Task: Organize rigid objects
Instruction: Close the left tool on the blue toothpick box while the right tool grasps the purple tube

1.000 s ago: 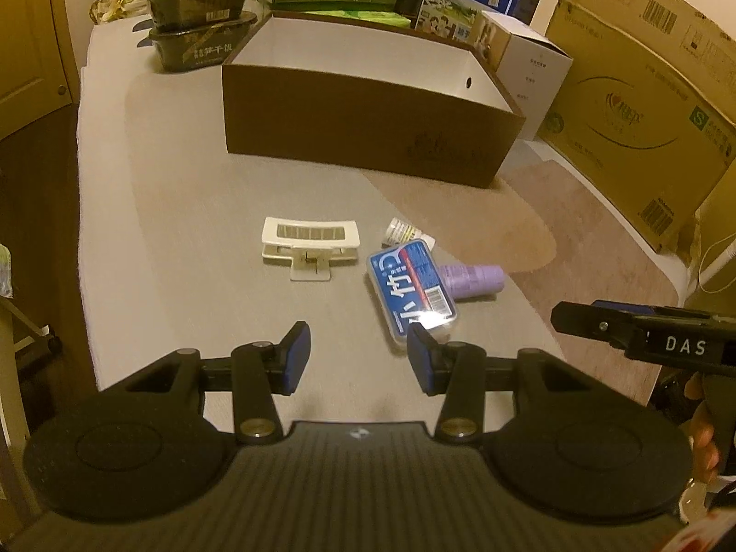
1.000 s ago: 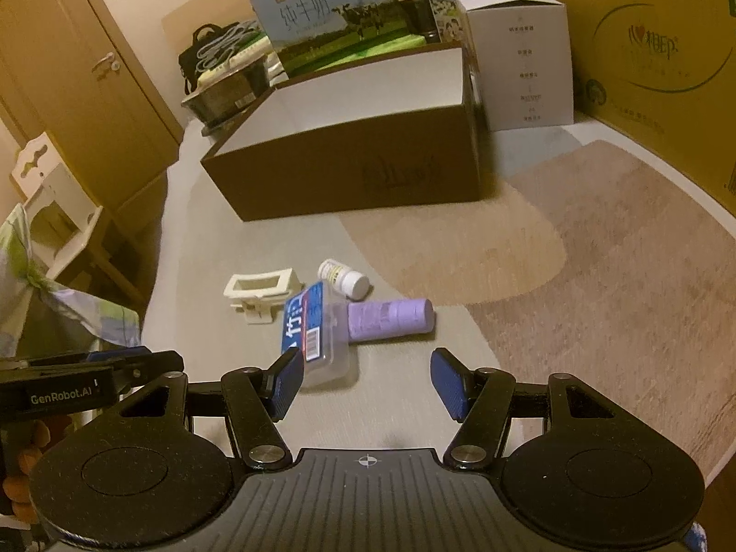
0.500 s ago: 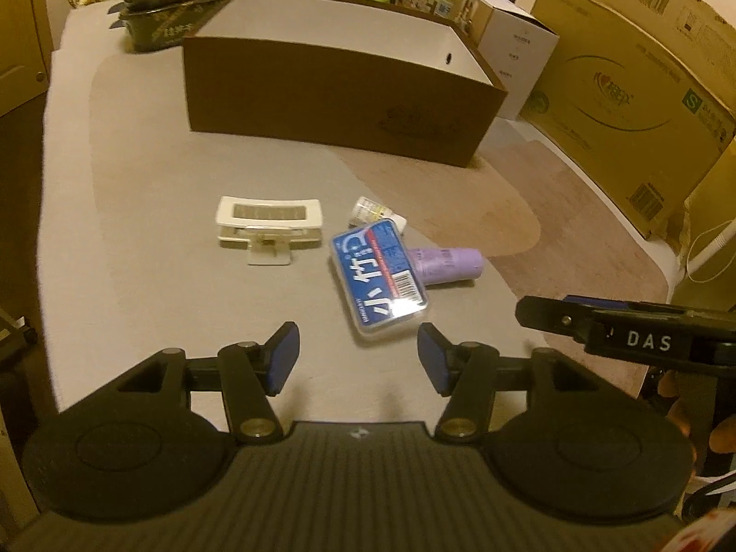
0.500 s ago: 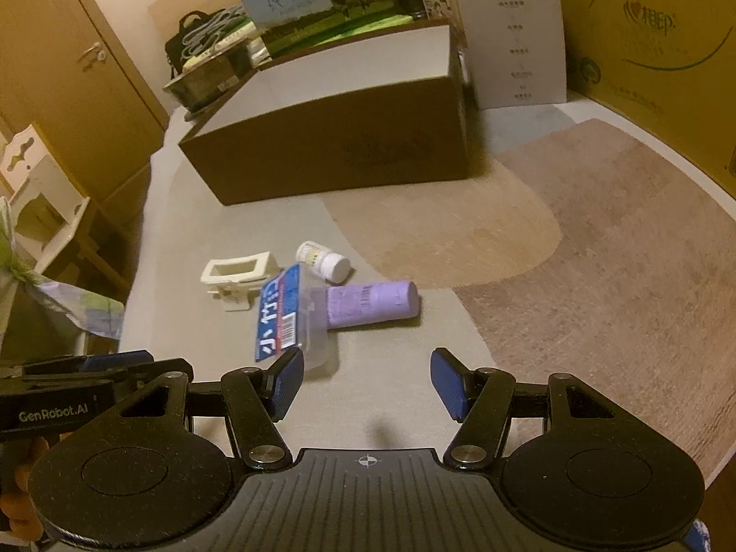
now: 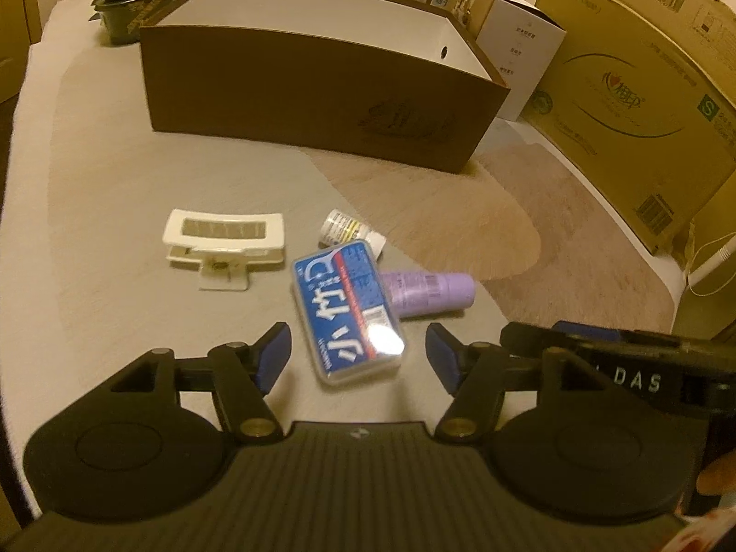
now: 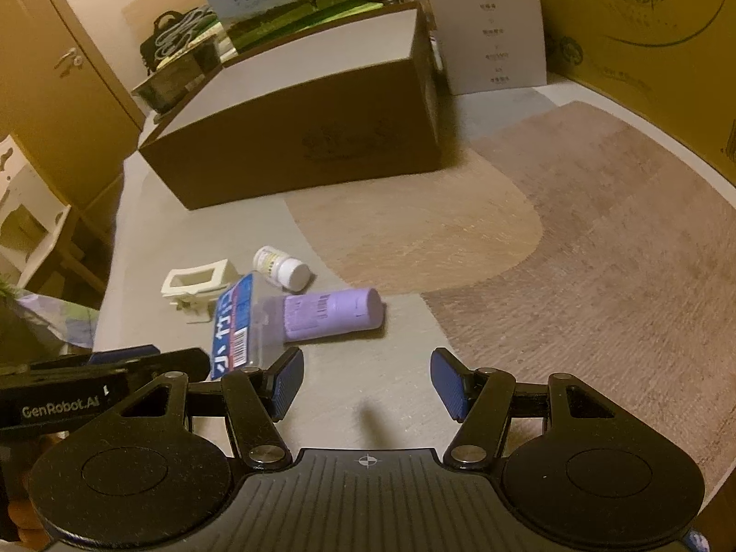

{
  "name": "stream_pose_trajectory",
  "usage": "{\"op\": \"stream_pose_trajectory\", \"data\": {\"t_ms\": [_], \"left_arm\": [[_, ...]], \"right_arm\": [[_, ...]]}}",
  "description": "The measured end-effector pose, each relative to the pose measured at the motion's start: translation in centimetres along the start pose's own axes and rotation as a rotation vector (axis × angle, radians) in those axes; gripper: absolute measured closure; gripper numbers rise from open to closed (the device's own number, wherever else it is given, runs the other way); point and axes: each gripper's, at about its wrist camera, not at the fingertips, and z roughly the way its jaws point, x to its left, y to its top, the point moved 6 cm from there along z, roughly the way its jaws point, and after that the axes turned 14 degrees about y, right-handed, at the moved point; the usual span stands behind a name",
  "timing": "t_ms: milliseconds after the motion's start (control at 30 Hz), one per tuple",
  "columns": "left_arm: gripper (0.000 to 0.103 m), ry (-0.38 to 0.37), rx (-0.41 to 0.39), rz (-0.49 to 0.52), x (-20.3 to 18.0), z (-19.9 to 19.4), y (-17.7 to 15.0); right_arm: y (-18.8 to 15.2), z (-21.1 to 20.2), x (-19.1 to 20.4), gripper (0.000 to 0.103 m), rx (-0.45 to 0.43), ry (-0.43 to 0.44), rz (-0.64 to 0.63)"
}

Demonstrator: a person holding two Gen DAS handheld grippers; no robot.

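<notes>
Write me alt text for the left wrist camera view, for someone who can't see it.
An open left gripper hovers just short of a blue flat case lying on a grey table. Around the case lie a white clip, a small white bottle and a purple tube, with a brown cardboard box behind.

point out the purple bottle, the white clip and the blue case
purple bottle (image 6: pixel 331 313), right wrist view, on its label side
white clip (image 5: pixel 224 229), left wrist view, on its top frame
blue case (image 5: pixel 349 310), left wrist view, on its printed lid
</notes>
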Motion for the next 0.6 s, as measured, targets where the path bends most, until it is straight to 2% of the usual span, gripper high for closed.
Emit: {"op": "stream_pose_trajectory", "data": {"t_ms": [533,600], "left_arm": [[0.041,0.030,0.039,-0.009,-0.5,4.6,0.9],[0.044,0.029,0.038,-0.016,-0.4,4.9,0.9]], "right_arm": [[1.1,1.6,-2.2,0.042,0.005,-0.009,0.024],[1.2,1.8,-2.2,0.042,0.009,-0.009,0.021]]}}
